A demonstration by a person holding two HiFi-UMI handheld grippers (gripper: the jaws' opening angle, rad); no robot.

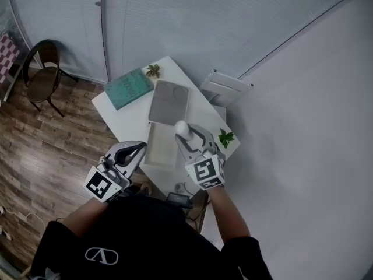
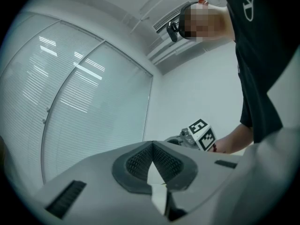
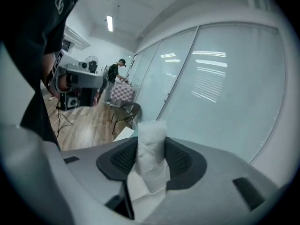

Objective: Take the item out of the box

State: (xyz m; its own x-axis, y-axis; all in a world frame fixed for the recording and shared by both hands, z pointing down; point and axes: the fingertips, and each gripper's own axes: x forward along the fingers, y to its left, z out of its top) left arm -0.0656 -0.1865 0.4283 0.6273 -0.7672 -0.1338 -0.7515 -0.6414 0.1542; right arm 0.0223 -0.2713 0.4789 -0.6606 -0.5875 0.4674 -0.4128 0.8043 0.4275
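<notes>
Now the white wrapped item (image 3: 151, 142) is out of the open box (image 1: 157, 149).
The right gripper (image 1: 186, 134) holds it up over the box's edge, fingers clamped on it. The left gripper (image 1: 140, 149) is just beside the box on the white table (image 1: 115, 112), fingers pressed together, holding nothing.

The person wears a black short-sleeved shirt (image 1: 145, 238) with a white outlined emblem (image 1: 101, 255) toward 8 o'clock on it in the head view. The left tongs (image 1: 141, 147) and the right tongs (image 1: 185, 132) are both pale grey moulded shells, with dark ribbed pads (image 2: 136, 163) lining the jaws and narrow black slots (image 2: 65, 199) on the flanks. Each carries, at its 6 o'clock end in the head view, a white cube (image 1: 205, 172) printed with black square markers.
</notes>
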